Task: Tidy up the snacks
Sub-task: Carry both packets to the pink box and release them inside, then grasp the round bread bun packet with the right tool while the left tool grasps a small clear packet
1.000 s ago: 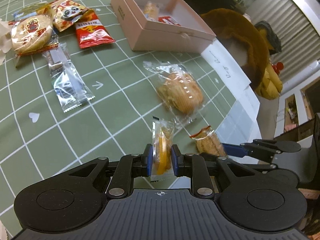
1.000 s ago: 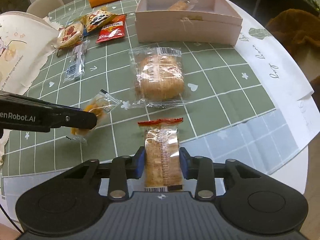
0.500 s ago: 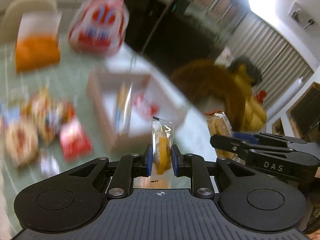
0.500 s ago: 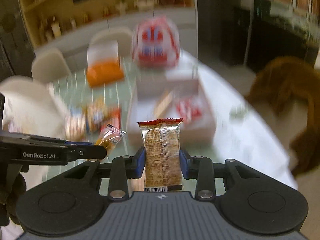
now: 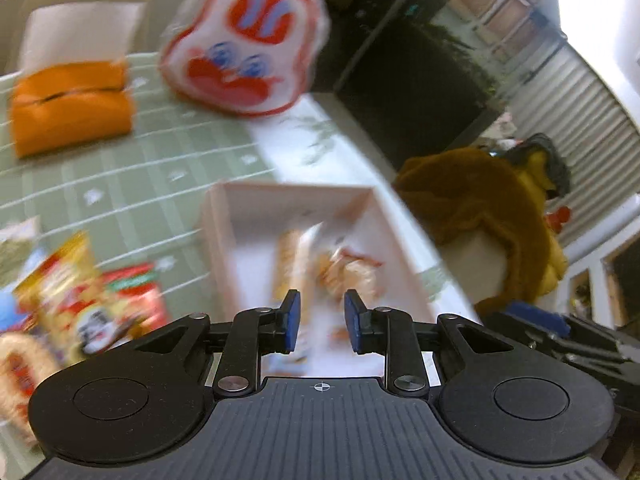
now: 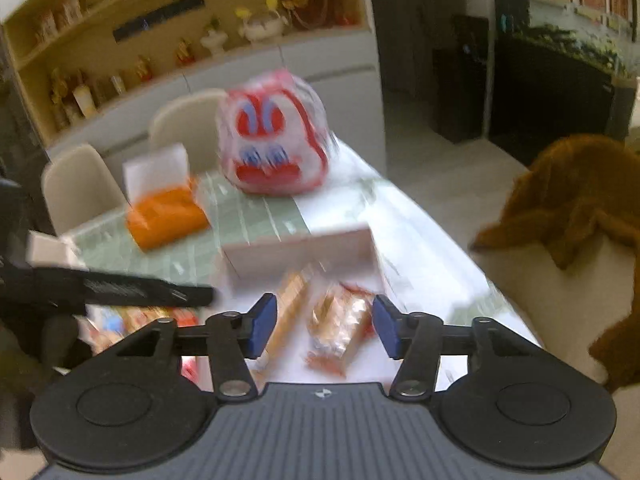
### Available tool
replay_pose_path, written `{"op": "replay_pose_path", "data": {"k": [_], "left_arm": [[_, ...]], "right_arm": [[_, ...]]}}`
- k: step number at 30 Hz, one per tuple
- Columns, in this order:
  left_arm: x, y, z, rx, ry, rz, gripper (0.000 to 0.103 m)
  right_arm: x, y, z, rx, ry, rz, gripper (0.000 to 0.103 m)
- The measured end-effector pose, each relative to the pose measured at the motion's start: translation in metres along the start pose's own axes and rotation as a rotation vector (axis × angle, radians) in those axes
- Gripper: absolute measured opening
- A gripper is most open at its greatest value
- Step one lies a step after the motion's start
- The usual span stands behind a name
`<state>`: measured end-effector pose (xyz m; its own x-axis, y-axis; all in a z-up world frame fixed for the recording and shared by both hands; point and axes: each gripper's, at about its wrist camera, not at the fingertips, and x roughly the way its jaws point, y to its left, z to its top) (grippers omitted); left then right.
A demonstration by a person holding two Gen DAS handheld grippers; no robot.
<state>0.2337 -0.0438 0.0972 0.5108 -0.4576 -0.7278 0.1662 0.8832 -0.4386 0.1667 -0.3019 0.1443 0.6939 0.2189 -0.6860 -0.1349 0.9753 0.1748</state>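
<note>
My left gripper (image 5: pixel 322 320) hovers over the open pink box (image 5: pixel 224 240) with its jaws opening and nothing pressed between the blue pads. Inside the box lie a long biscuit pack (image 5: pixel 290 260) and a crinkled cracker packet (image 5: pixel 350 272), both blurred. My right gripper (image 6: pixel 324 330) is also above the pink box (image 6: pixel 300 250), jaws opening. The cracker packet (image 6: pixel 340 326) shows in the gap, down in the box and free of both pads, with the long biscuit pack (image 6: pixel 290 304) beside it. The left gripper's finger (image 6: pixel 120 292) reaches in from the left.
A pile of snack packets (image 5: pixel 80 292) lies left of the box on the green checked cloth. Beyond stand an orange tissue box (image 5: pixel 68 108) and a big red-and-white bag (image 5: pixel 244 40). A brown throw (image 6: pixel 560 208) covers a chair at the right, past the table edge.
Both grippers have travelled from the near part of the table to above the pink box. Each has let go of its packet, and both pairs of jaws now stand apart.
</note>
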Motion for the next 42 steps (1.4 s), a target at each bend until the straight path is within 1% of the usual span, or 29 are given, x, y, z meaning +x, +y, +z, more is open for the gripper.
{"op": "replay_pose_path", "data": {"k": [2,4,7,9,11,13,16,18,21,24,25,28,30,31,33,36,39,42], "left_arm": [[-0.008,0.018,-0.012,0.009,-0.011,0.080,0.028],[-0.020,0.039,-0.028,-0.008,-0.029,0.154,0.028],[-0.035,0.073,-0.052,-0.066,-0.050,0.223,0.028],[-0.047,0.092,-0.069,-0.097,-0.054,0.251,0.028],[-0.054,0.106,-0.084,-0.131,-0.050,0.264,0.028],[-0.061,0.118,-0.099,-0.173,-0.042,0.260,0.028],[-0.061,0.126,-0.117,-0.215,-0.031,0.245,0.028],[-0.055,0.127,-0.121,-0.220,-0.021,0.236,0.028],[-0.052,0.119,-0.119,-0.203,-0.040,0.257,0.028],[-0.043,0.112,-0.112,-0.163,-0.048,0.308,0.029],[-0.038,0.108,-0.109,-0.142,-0.043,0.325,0.032],[-0.026,0.092,-0.108,-0.037,-0.024,0.361,0.040],[-0.020,0.082,-0.111,0.033,-0.009,0.379,0.042],[-0.019,0.078,-0.114,0.062,-0.001,0.383,0.045],[-0.017,0.072,-0.121,0.109,0.003,0.389,0.045],[-0.020,0.067,-0.131,0.151,0.002,0.376,0.045],[-0.028,0.069,-0.140,0.139,0.012,0.318,0.042],[-0.037,0.071,-0.150,0.128,0.021,0.283,0.041]], "right_arm": [[0.012,-0.003,-0.021,0.008,0.053,-0.015,0.054],[0.023,-0.003,-0.043,0.035,0.111,0.005,0.054],[0.037,0.006,-0.080,0.085,0.195,0.055,0.054],[0.046,0.017,-0.102,0.104,0.243,0.085,0.054],[0.056,0.033,-0.122,0.116,0.289,0.108,0.054],[0.064,0.049,-0.132,0.127,0.304,0.132,0.055],[0.069,0.075,-0.135,0.094,0.303,0.131,0.055],[0.072,0.089,-0.137,0.063,0.304,0.133,0.055],[0.073,0.104,-0.139,0.015,0.297,0.107,0.055],[0.068,0.099,-0.139,0.023,0.298,0.097,0.056],[0.067,0.098,-0.140,0.030,0.298,0.094,0.056],[0.064,0.094,-0.142,0.039,0.291,0.079,0.061],[0.064,0.092,-0.147,0.046,0.286,0.069,0.066],[0.063,0.092,-0.149,0.049,0.279,0.067,0.067],[0.061,0.092,-0.151,0.046,0.273,0.062,0.068],[0.060,0.096,-0.152,0.028,0.275,0.048,0.070],[0.060,0.097,-0.154,0.028,0.266,0.034,0.073],[0.058,0.099,-0.158,0.035,0.244,0.024,0.075]]}}
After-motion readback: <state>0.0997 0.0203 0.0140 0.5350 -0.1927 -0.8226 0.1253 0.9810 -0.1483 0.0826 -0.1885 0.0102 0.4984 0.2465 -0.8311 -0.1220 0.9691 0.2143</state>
